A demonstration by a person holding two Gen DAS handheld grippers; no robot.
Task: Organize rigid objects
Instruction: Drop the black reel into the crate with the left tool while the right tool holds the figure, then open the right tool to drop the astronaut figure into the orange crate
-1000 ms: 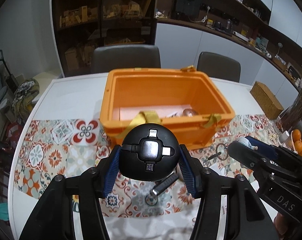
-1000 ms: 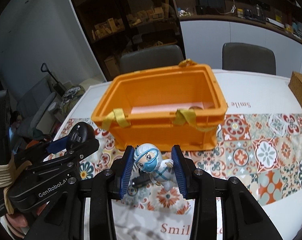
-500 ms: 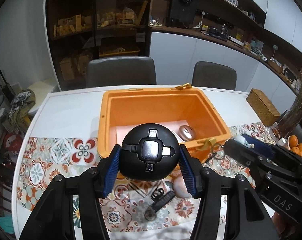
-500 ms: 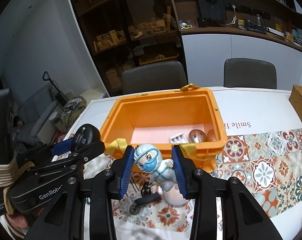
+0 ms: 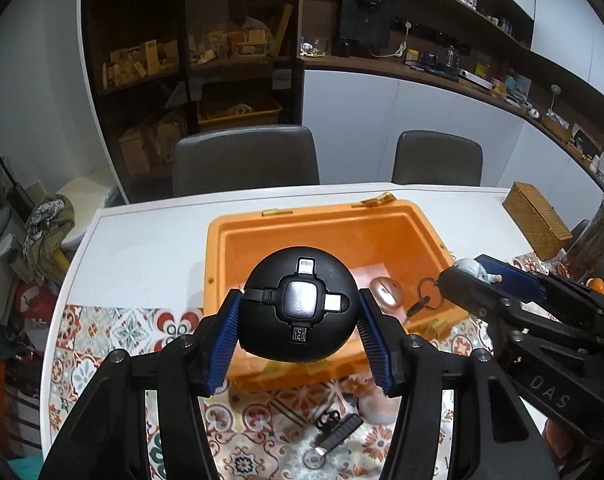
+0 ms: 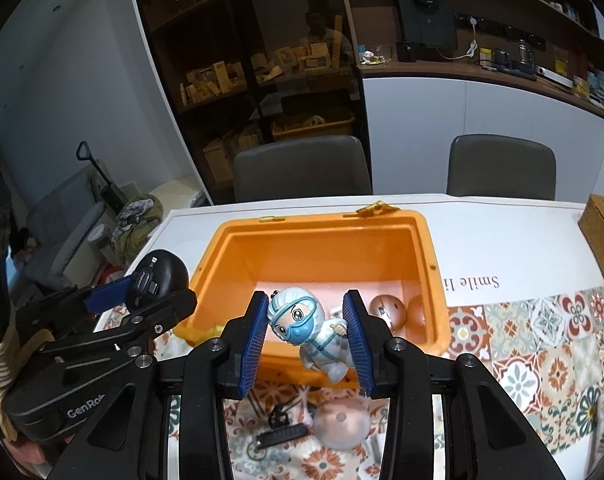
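White table [image 6: 501,236] with a patterned tile-print runner [image 6: 541,344] spreads beyond and under both sets of fingers. On it, just ahead of my fingertips in both views, sits the open orange plastic crate [image 5: 218,256], yellow strap ends at its rim. Inside, on a pale liner beyond my right fingers, I see a rose-gold computer mouse [image 6: 387,310] and a second rounded copper-toned object [image 6: 415,312] beside it; the latter I cannot identify.

My left gripper [image 5: 298,324] is clamped on a black round multi-plug cable reel [image 5: 298,312], blue pads pressing its two sides, reel held over the crate's near wall.

My right gripper [image 6: 307,334] is closed on a small white-suited toy figure with blue goggles and mask [image 6: 305,328], tilted between the pads, above the crate's near rim. From the left view a key ring [image 5: 427,296] dangles off the figure.

Below my fingers, on the runner: a pale pink translucent dome-like object [image 6: 341,424] and a small black clip-like gadget [image 6: 282,432] just beside it.
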